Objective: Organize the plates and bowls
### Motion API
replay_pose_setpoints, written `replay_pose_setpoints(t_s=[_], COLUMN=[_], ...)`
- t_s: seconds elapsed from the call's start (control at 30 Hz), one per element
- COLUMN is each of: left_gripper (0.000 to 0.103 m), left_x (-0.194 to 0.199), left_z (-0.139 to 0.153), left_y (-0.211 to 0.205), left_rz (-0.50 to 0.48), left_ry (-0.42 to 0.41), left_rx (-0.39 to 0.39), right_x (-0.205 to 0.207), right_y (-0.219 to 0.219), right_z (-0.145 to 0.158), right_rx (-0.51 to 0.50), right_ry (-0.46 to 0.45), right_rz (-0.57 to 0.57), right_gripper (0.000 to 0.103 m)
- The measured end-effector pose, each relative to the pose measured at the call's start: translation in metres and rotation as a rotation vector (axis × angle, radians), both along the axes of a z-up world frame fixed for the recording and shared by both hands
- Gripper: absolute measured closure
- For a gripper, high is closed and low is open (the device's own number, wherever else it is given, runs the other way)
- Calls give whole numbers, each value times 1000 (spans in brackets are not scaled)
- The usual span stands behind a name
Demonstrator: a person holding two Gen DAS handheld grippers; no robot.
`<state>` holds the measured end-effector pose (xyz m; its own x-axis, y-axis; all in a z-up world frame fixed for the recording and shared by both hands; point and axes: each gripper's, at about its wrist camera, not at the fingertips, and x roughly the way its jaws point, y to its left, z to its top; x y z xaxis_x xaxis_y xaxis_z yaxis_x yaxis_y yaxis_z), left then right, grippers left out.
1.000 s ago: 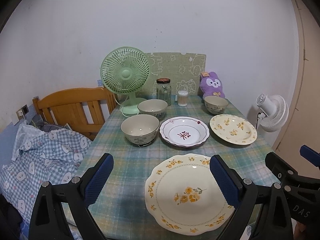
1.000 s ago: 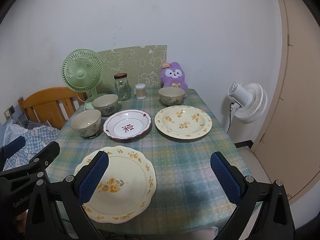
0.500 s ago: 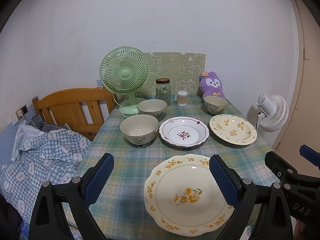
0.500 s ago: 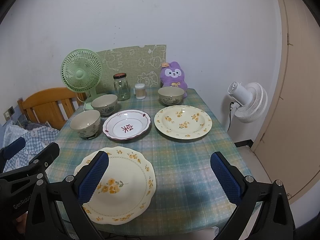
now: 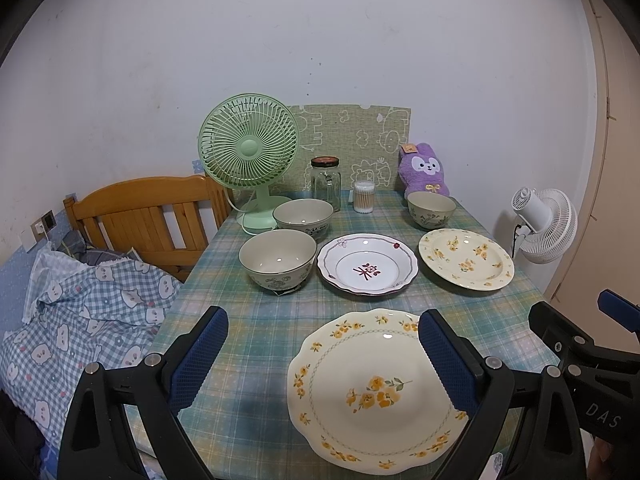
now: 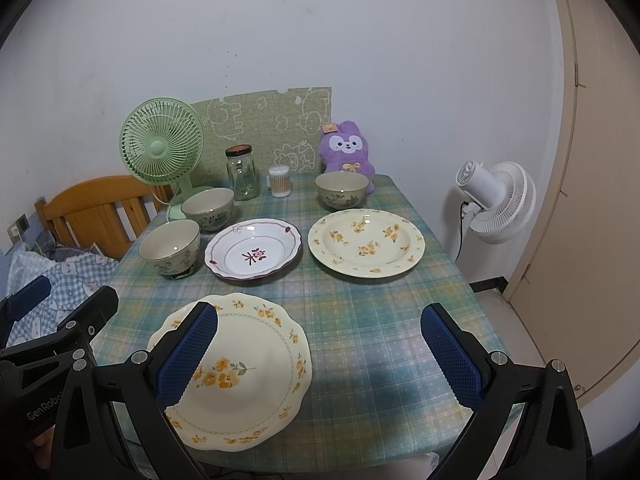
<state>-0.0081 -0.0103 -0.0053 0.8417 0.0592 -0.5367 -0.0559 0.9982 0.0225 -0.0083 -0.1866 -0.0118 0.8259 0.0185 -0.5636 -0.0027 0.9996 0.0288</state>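
Observation:
A scalloped cream plate with yellow flowers [image 5: 372,392] [image 6: 240,372] lies at the table's near edge. Behind it sit a white plate with a purple rim [image 5: 367,263] [image 6: 253,248] and a round cream floral plate [image 5: 466,259] [image 6: 366,242]. Three beige bowls stand apart: near left [image 5: 277,258] [image 6: 170,245], behind it [image 5: 303,216] [image 6: 208,208], and far right [image 5: 431,209] [image 6: 342,188]. My left gripper [image 5: 322,348] hovers open above the near edge, its right finger over the scalloped plate. My right gripper [image 6: 320,344] is open too, its left finger over that plate.
A green desk fan [image 5: 250,152], a glass jar [image 5: 325,180], a cotton swab tub [image 5: 364,196] and a purple plush [image 5: 424,170] line the back of the checked tablecloth [image 6: 380,320]. A wooden headboard [image 5: 140,216] and bedding lie left; a white fan [image 6: 496,200] and door stand right.
Both views shift very slightly; dishes and both open grippers stay where they were.

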Motion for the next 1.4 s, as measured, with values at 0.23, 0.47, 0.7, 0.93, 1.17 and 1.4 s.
replay_pose_setpoints(t_s=[0.23,0.47,0.7,0.93,1.17,1.4], left_gripper=[7,7,8,15,20,24], left_x=[1,1,2,9,29,60], left_z=[0,0,-1,-6,-16,-43], left_y=[1,1,1,2,8,16], left_rz=[-1,-2,-2,-6,-22,-20], left_ry=[2,1,2,25,52,143], left_rx=[1,1,1,13,0,-17], right_x=[1,2,2,10,32,63], right_y=[1,1,2,11,18,30], right_z=[-1,-1,-1,-3,-11,-34], right_rx=[2,3,2,-9,-6,-15], right_ry=[7,8,7,26,83,166], right_rz=[3,5,6,22,23,31], right_gripper=[0,0,0,5,6,10])
